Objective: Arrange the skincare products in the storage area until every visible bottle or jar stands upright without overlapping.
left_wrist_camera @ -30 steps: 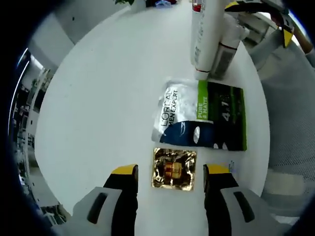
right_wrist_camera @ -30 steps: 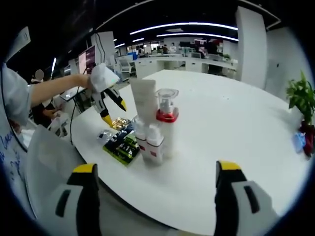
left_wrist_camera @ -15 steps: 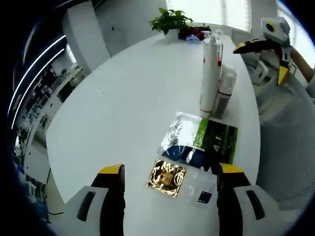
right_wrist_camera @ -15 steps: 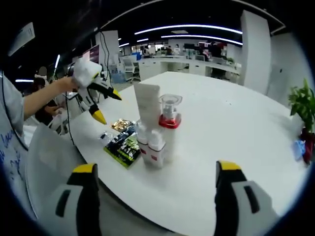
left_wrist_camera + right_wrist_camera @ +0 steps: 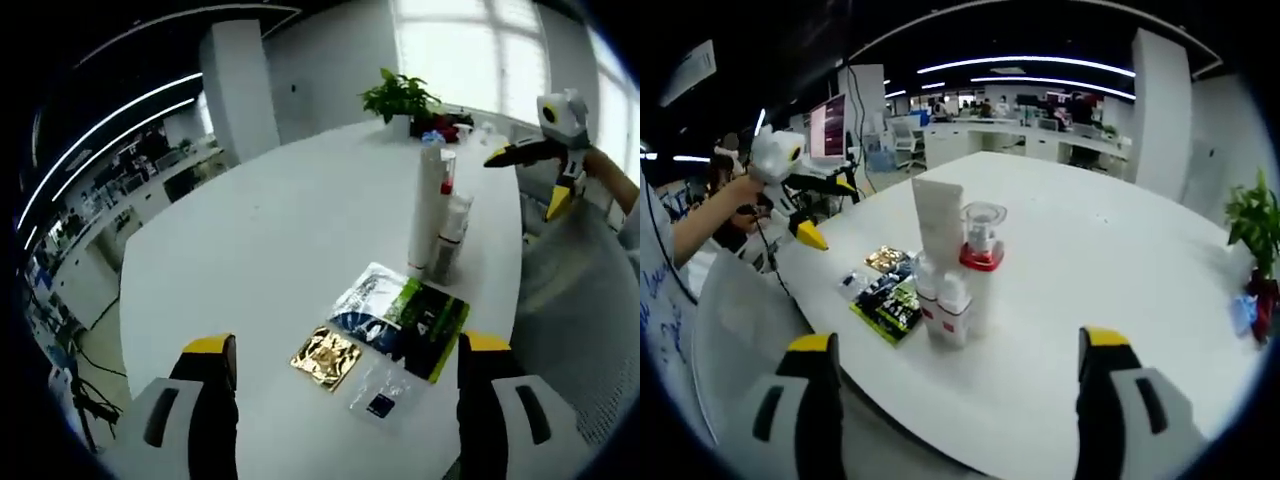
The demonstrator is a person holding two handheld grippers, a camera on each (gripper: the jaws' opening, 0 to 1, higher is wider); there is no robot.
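Observation:
A cluster of upright skincare items stands on the white table point(image 5: 250, 230): a tall white tube point(image 5: 426, 205) point(image 5: 939, 222), a pump bottle with a red collar point(image 5: 980, 268) and small white bottles point(image 5: 943, 300). Flat beside them lie a green-and-white sachet pack point(image 5: 400, 315) point(image 5: 887, 300), a gold foil packet point(image 5: 326, 356) point(image 5: 888, 258) and a small clear sachet point(image 5: 380, 394). My left gripper point(image 5: 340, 350) is open, lifted back above the packets with nothing between its jaws. My right gripper point(image 5: 950, 345) is open, off the table's near edge. Each gripper shows in the other's view, the right one point(image 5: 545, 170) and the left one point(image 5: 810, 205).
A potted plant point(image 5: 398, 98) point(image 5: 1255, 215) and small coloured items stand at the table's far end. A person's arm point(image 5: 700, 205) holds the left gripper. Office desks and screens point(image 5: 830, 125) fill the background. Much of the tabletop beyond the products is bare.
The left gripper has risen and drawn back from the gold packet, so more of the table and room shows. The right gripper has stayed almost still.

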